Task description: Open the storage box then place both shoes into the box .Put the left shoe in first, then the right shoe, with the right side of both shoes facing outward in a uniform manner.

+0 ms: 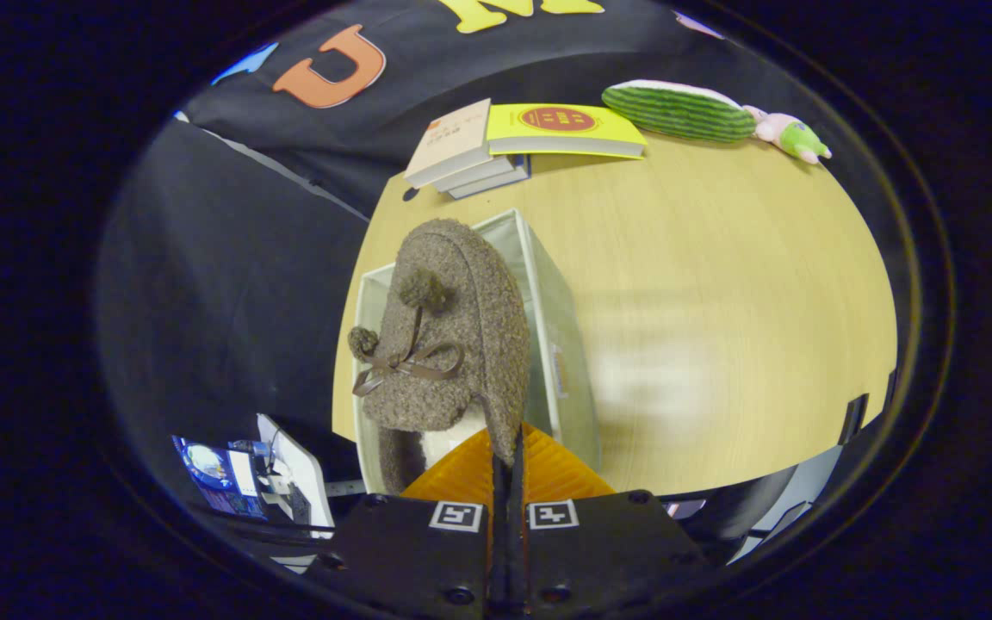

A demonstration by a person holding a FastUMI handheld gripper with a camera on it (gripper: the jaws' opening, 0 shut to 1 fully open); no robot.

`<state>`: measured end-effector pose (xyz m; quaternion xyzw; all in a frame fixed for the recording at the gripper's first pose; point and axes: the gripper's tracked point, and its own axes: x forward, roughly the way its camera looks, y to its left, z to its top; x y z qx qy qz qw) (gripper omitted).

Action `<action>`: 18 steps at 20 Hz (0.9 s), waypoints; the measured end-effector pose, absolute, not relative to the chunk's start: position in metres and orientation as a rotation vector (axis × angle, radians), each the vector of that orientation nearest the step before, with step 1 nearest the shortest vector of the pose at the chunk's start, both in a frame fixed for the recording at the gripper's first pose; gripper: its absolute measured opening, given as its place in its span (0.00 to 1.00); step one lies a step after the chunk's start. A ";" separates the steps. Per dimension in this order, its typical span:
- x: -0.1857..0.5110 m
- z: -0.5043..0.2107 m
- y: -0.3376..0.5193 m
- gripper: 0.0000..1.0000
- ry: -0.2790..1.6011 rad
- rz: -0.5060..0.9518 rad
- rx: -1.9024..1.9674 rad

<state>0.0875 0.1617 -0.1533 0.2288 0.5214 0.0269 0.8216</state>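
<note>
Gripper (506, 461) tipped down over the open box (561, 344), fingers (461, 474) pinched tight on the heel rim of the brown shoe (453, 336), toe pointing away.

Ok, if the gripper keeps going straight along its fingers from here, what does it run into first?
The gripper is shut on the brown shoe, which hangs over the open storage box. Going straight on, the shoe would probably meet the box's inside first, though depth is hard to judge.
</note>
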 end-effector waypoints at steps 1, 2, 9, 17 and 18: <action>0.089 -0.156 0.162 0.06 1.113 0.050 0.498; 0.091 -0.156 0.163 0.06 1.113 0.052 0.507; 0.101 -0.130 0.148 0.50 0.928 0.088 0.368; 0.089 -0.026 0.065 0.61 0.319 -0.042 0.164; 0.078 -0.008 0.052 0.62 0.229 -0.060 0.122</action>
